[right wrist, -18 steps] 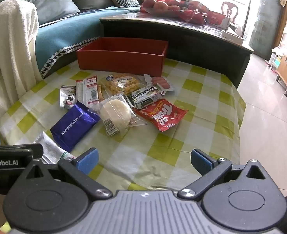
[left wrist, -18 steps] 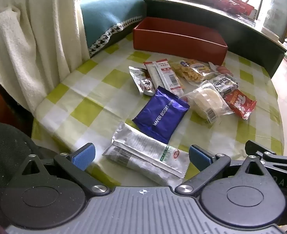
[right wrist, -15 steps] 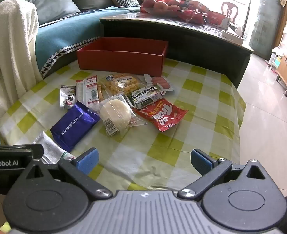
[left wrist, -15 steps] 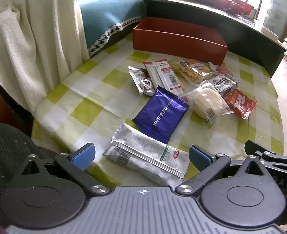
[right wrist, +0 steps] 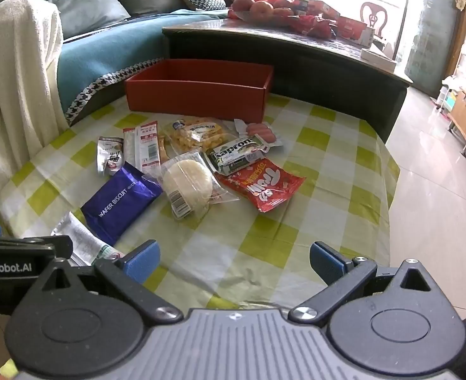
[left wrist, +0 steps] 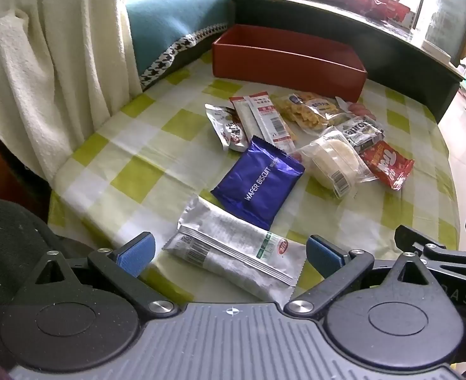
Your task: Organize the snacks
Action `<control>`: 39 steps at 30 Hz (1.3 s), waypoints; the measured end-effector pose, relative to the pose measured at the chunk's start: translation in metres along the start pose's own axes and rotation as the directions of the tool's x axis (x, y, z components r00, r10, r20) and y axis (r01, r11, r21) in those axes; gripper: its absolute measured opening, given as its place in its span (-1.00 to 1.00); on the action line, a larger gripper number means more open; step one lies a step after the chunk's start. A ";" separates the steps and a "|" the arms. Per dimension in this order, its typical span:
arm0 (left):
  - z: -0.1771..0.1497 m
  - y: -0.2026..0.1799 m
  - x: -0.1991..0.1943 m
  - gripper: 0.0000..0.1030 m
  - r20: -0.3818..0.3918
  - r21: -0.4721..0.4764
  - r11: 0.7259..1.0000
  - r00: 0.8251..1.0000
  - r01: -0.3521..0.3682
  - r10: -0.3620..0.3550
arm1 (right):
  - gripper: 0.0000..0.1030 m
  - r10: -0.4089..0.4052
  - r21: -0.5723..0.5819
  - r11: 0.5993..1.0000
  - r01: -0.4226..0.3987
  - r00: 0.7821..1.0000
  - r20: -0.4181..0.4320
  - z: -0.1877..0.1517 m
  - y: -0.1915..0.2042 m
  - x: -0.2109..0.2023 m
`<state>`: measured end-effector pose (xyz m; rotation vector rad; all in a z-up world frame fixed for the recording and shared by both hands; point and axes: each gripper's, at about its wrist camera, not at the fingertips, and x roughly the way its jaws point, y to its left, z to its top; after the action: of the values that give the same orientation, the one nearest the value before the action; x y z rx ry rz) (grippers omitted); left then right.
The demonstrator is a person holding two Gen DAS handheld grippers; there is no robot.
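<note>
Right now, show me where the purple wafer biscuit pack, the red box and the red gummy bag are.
purple wafer biscuit pack (left wrist: pixel 259 181), left wrist view, middle of its front.
red box (right wrist: pixel 198 96), right wrist view, near outer wall.
red gummy bag (right wrist: pixel 263 183), right wrist view, centre of its printed face.

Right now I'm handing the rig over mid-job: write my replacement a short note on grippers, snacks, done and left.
Left gripper: open, empty, hovering over the white packet at the near table edge.
Right gripper: open, empty, over bare tablecloth.
Snacks: all loose on the cloth, including the purple wafer biscuit pack, round bun, red gummy bag and yellow chips.
Red box: at the far side; no snack visible in it.
Done: nothing visibly placed. Left: all snacks.
</note>
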<state>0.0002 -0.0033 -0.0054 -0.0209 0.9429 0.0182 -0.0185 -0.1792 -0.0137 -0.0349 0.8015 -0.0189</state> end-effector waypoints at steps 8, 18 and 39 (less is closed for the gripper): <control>-0.002 0.000 0.000 0.99 -0.003 0.000 1.000 1.000 0.002 -0.002 | 0.99 0.000 0.000 1.000 0.000 1.000 -0.003 0.000 0.000 0.002; -0.004 0.000 0.002 0.98 -0.008 -0.002 1.000 1.000 0.003 -0.003 | 0.99 -0.001 0.000 1.000 0.001 1.000 -0.005 -0.001 -0.001 0.002; -0.006 -0.002 0.005 0.96 -0.036 -0.012 1.000 0.999 0.004 -0.005 | 0.99 -0.001 -0.001 1.000 0.001 1.000 -0.018 -0.005 -0.001 0.007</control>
<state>-0.0014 -0.0054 -0.0127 -0.0346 0.9790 0.0197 -0.0174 -0.1807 -0.0219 -0.0366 0.8198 -0.0200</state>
